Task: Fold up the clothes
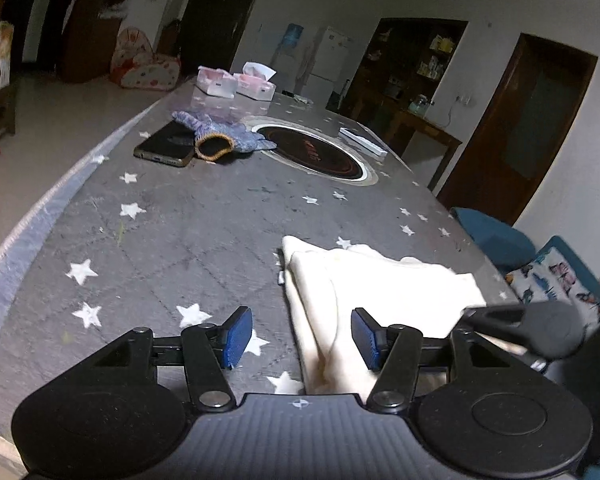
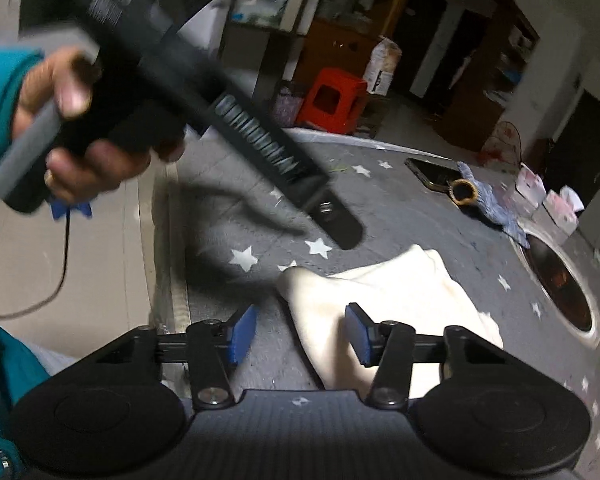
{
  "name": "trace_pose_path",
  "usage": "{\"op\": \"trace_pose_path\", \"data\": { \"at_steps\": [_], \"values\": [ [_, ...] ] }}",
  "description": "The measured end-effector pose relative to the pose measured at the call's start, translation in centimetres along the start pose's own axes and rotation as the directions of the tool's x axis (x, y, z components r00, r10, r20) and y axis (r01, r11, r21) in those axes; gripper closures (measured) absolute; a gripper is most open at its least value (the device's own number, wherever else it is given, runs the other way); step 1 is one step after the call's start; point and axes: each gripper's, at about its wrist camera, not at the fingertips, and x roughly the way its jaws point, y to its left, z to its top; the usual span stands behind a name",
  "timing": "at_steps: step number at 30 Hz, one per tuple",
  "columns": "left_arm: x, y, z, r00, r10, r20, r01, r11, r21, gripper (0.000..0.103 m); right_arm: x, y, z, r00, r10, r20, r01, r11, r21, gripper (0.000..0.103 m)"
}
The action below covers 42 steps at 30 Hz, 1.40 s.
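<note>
While both the left gripper (image 1: pixel 302 336) and right gripper (image 2: pixel 302 334) hang spread apart over the cream folded cloth garment (image 1: pixel 380 288) on the grey star-patterned table (image 1: pixel 160 240), 1 careless pinch could catch only its top layer, undoing the folds.

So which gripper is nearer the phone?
Left. The left gripper sits on the phone's side of the cream garment; the right gripper is across it.

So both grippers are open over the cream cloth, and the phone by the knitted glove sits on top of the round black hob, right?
Not quite. The phone lies on the grey starred table cover beside the glove, not on the hob; the left wrist view shows it. The rest holds: left gripper and right gripper are open over the cloth.
</note>
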Motion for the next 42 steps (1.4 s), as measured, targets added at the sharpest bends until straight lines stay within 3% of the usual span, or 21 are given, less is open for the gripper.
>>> {"op": "trace_pose_path", "data": {
  "at_steps": [4, 8, 12, 19, 29, 30, 33, 36, 40, 42],
  "values": [
    [0.6, 0.3, 0.0, 0.999, -0.028, -0.02, 0.027, 0.998, -0.053, 0.036, 1.0, 0.3, 0.1, 1.0, -0.025, -0.018, 0.026, 1.0, 0.003, 0.067],
    [1.3, 0.7, 0.1, 0.998, -0.043, -0.034, 0.039, 0.993, -0.112, 0.03, 1.0, -0.2, -0.1, 0.999, -0.042, -0.015, 0.042, 0.998, 0.04, 0.086],
    [2.1, 1.2, 0.6, 0.996, -0.068, -0.051, 0.057, 0.981, -0.186, 0.028, 0.2, -1.8, -0.3, 1.0, -0.014, 0.019, 0.012, 0.991, 0.137, 0.094],
    [3.7, 1.7, 1.4, 0.989, -0.127, -0.076, 0.096, 0.942, -0.321, 0.028, -2.2, -4.3, -0.4, 0.996, 0.017, 0.093, -0.042, 0.961, 0.275, 0.096],
    [6.3, 2.4, 2.1, 0.971, -0.215, -0.106, 0.136, 0.856, -0.498, 0.03, -4.1, -5.6, -0.7, 0.989, 0.005, 0.15, -0.054, 0.945, 0.322, 0.096],
    [6.7, 2.4, 2.0, 0.969, -0.221, -0.112, 0.135, 0.851, -0.508, 0.032, -4.1, -5.6, -0.7, 0.988, 0.006, 0.152, -0.055, 0.945, 0.323, 0.097],
    [7.7, 2.4, 1.8, 0.962, -0.239, -0.131, 0.136, 0.837, -0.531, 0.054, -4.0, -5.6, -0.8, 0.988, 0.004, 0.155, -0.055, 0.944, 0.325, 0.096],
    [8.2, 2.1, 1.6, 0.961, -0.239, -0.143, 0.133, 0.846, -0.516, 0.078, -4.0, -5.3, -1.0, 0.988, 0.002, 0.157, -0.053, 0.946, 0.32, 0.096],
    [8.3, 1.9, 1.4, 0.966, -0.21, -0.15, 0.114, 0.869, -0.481, 0.085, -3.8, -5.2, -1.7, 0.988, -0.002, 0.153, -0.051, 0.939, 0.341, 0.094],
    [8.3, 1.8, 1.2, 0.968, -0.197, -0.156, 0.104, 0.879, -0.466, 0.085, -4.2, -5.7, -2.3, 0.988, -0.016, 0.156, -0.045, 0.925, 0.377, 0.085]
  ]
}}
